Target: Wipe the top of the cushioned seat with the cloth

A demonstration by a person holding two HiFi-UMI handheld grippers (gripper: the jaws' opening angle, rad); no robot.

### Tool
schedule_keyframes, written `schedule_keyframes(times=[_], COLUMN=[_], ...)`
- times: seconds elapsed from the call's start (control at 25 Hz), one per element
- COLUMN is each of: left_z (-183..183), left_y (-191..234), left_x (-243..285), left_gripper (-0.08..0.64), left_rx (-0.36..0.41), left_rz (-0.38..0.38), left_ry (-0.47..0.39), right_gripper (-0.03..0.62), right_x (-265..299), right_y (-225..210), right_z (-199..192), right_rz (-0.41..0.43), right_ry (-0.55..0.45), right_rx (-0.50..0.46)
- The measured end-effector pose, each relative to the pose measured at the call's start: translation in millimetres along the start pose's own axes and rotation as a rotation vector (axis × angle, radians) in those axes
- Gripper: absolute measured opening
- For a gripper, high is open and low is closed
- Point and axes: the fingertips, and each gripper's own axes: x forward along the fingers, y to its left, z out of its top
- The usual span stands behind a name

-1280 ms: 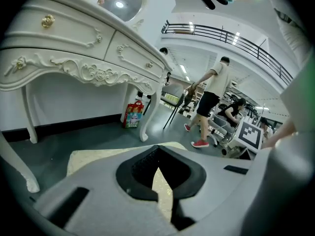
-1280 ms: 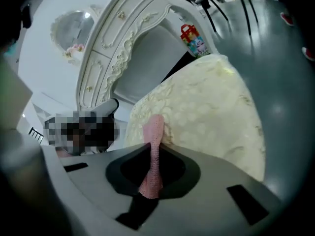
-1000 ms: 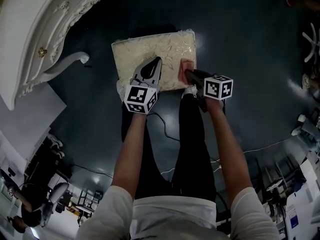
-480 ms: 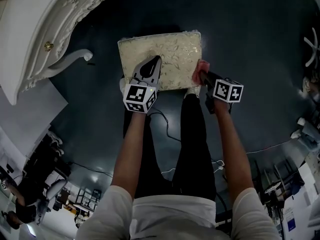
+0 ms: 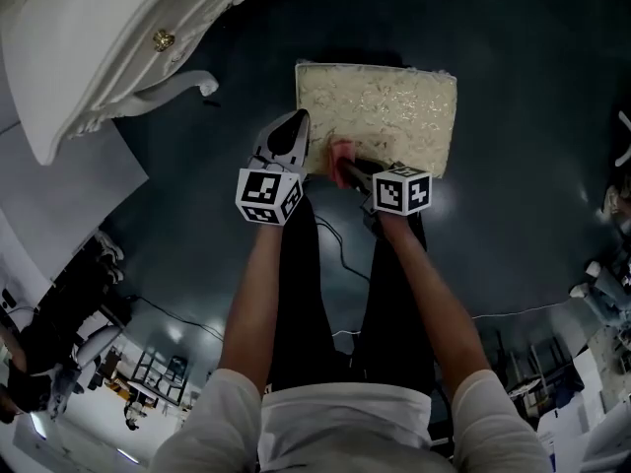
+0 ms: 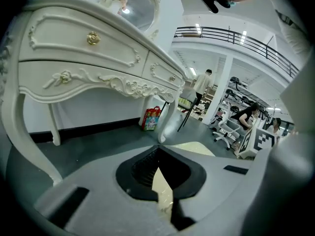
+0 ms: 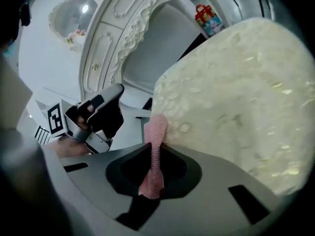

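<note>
Jaws of your right gripper (image 7: 153,156) are clenched on a narrow strip of pink knitted cloth (image 7: 156,142), which stands up between them. Its free tip touches the cream, patterned, rectangular cushioned seat (image 7: 236,92). From the head view, that contact sits at the seat's near edge, close to its left corner.

Your left gripper (image 5: 292,128) has its jaws closed together with nothing in them. It points along the seat's left side, just beside it; whether it touches the seat cannot be told. A white carved dressing table (image 5: 89,37) stands well apart, further to your left.

Several things could go wrong:
- Only a small tip of cloth meets the fabric, so pressing down may bring the hard jaws onto the cushion, and they could scuff or snag the weave.
- Dragging against the textured surface may pull the thin strip out of the grip.
- Working this near the corner, a stroke may run off the edge and miss most of the top.
- With nothing clearly bracing it, the seat may shift across the dark floor (image 5: 513,28) under a firm push.
</note>
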Motion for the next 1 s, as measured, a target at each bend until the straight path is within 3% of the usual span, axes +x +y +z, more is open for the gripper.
schedule_keyframes(times=[0.12, 0.4, 0.64, 1.0], left_z=[-3.5, -4.3, -9.1, -20.0], left_y=[28.8, 63.1, 46.2, -22.9], left_x=[-23.0, -50.0, -33.5, 11.8], left_gripper=[0.012, 0.012, 0.012, 0.012], left_rx=[-0.002, -0.002, -0.024, -0.040], left_rz=[0.034, 0.074, 0.063, 0.009], left_ry=[0.011, 0.014, 0.007, 0.015], right_gripper=[0.031, 0.031, 0.031, 0.031], right_x=[50.5, 94.4, 70.5, -17.5], right_y=[33.4, 50.1, 34.2, -26.9], right_z=[-15.9, -22.9, -23.4, -13.6], right_rz=[0.030, -0.041, -0.058, -0.060], right_ry=[0.060, 0.076, 0.082, -0.032], right_rx=[-0.034, -0.118, -0.161, -0.077])
